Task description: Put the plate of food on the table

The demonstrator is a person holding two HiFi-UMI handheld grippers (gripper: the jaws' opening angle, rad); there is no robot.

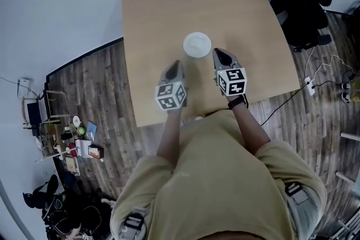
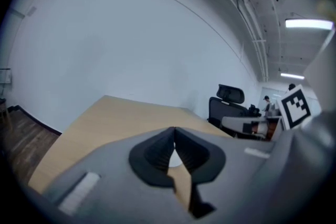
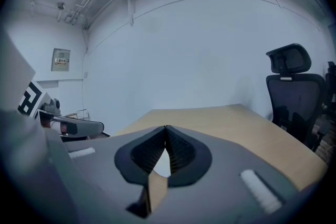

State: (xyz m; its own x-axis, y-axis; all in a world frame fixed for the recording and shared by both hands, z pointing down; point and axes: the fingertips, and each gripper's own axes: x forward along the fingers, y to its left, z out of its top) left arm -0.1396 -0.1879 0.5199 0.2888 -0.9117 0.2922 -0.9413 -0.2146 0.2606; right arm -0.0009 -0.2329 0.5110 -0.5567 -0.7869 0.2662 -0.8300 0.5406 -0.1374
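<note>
The left gripper hangs over the wooden table, its jaws clenched together with nothing between them. Just beyond and between the two grippers, the white plate sits flat on the tabletop, touched by neither; no food can be made out on it. At its right the right gripper is likewise clamped on nothing, so the placing looks done and only drawing both grippers away seems left.

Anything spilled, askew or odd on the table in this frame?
Nothing spilled or askew. The white plate sits flat on the table, but it looks bare: no food shows in the head view. The left gripper and right gripper are shut, empty, beside it.
</note>
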